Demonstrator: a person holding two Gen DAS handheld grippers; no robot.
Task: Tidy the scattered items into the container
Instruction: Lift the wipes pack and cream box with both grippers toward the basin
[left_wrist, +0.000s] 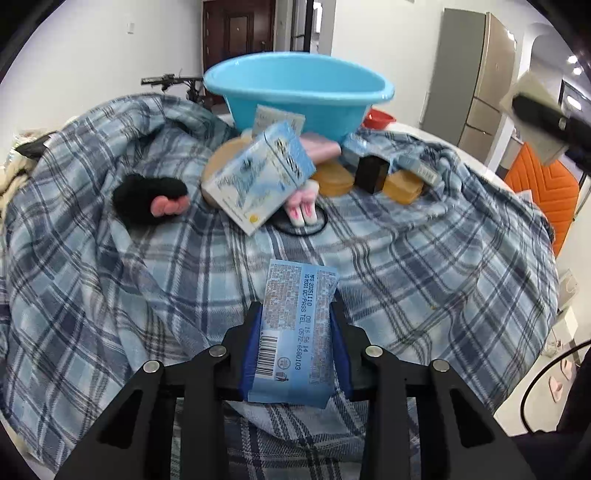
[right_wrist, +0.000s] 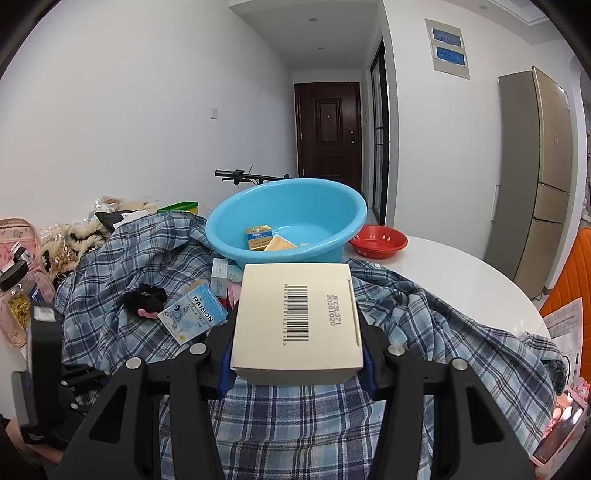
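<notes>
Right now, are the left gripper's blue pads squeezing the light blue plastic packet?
Touching. The left wrist view shows the left gripper with both blue pads pressed against the light blue plastic packet.

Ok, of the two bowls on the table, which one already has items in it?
The big blue basin: small boxes lie inside it. The smaller red bowl to its right, on the bare white tabletop, shows nothing inside.

Each gripper, the left gripper (left_wrist: 295, 317) and the right gripper (right_wrist: 295, 354), is built of matte black angular linkage arms, pinned with round silver rivets and lined with blue pads (left_wrist: 341, 354).
</notes>
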